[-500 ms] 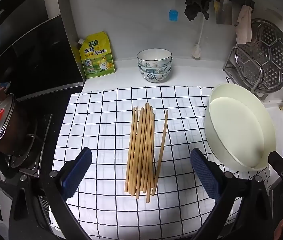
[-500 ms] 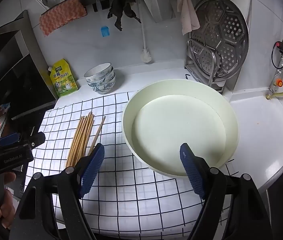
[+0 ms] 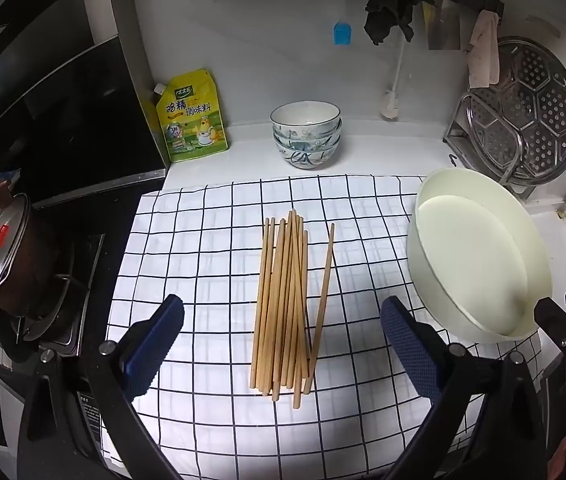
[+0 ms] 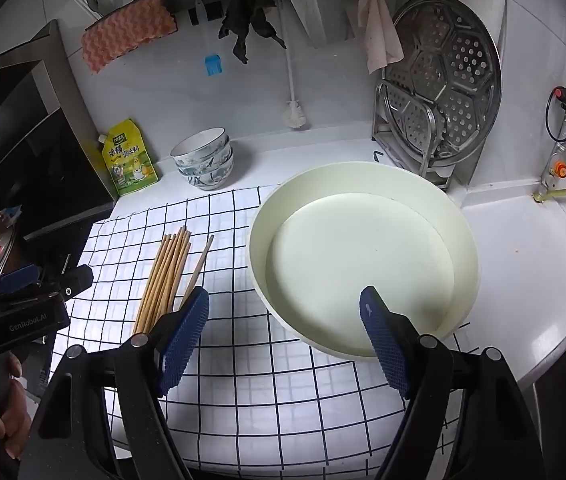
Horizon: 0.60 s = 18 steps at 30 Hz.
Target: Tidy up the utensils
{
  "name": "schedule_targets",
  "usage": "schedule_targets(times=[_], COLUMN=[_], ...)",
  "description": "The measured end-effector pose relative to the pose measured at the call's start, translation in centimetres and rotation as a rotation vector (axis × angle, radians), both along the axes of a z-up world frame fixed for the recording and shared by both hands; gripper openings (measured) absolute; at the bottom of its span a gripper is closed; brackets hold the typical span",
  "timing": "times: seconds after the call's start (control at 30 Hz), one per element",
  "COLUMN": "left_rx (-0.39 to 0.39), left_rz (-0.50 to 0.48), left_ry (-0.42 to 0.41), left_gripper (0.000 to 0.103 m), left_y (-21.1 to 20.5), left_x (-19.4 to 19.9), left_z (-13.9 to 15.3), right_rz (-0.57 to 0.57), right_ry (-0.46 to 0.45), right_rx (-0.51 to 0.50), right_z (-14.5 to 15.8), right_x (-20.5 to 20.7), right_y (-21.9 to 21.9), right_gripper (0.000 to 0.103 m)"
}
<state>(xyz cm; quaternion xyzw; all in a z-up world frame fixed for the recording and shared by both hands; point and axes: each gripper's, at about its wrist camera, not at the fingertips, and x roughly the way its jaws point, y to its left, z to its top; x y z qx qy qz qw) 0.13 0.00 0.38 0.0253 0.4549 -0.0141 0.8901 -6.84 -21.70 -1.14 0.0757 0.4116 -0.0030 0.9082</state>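
A bundle of several wooden chopsticks (image 3: 283,304) lies lengthwise on a white checked cloth (image 3: 211,248), with one stick (image 3: 323,300) splayed to the right. My left gripper (image 3: 283,348) is open and empty, its blue pads on either side of the bundle's near ends, above the cloth. A wide cream basin (image 4: 363,256) stands on the cloth to the right of the chopsticks (image 4: 165,276). My right gripper (image 4: 283,340) is open and empty over the basin's near rim. The basin also shows in the left wrist view (image 3: 479,256).
A stack of patterned bowls (image 3: 306,136) and a yellow seasoning pouch (image 3: 193,120) stand at the back of the counter. A steel steamer rack (image 4: 439,92) stands behind the basin. A lidded pot (image 3: 3,256) sits on the stove at the left. A sink edge (image 4: 563,360) lies right.
Both views sit almost as before. The right gripper has drifted slightly; the chopsticks and basin have not moved.
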Motion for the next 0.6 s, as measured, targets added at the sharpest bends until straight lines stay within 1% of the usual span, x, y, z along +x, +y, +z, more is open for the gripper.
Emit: schedule_targets(times=[0.6], left_rx=[-0.009], left_rz=[0.003], left_ry=[0.002], left_gripper=[0.097], left_y=[0.18], left_x=[-0.12], left_z=[-0.26], right_rz=[0.001], right_ry=[-0.003], right_rx=[-0.002], right_z=[-0.06], right_x=[-0.07], right_y=[0.20], right_gripper=[0.074])
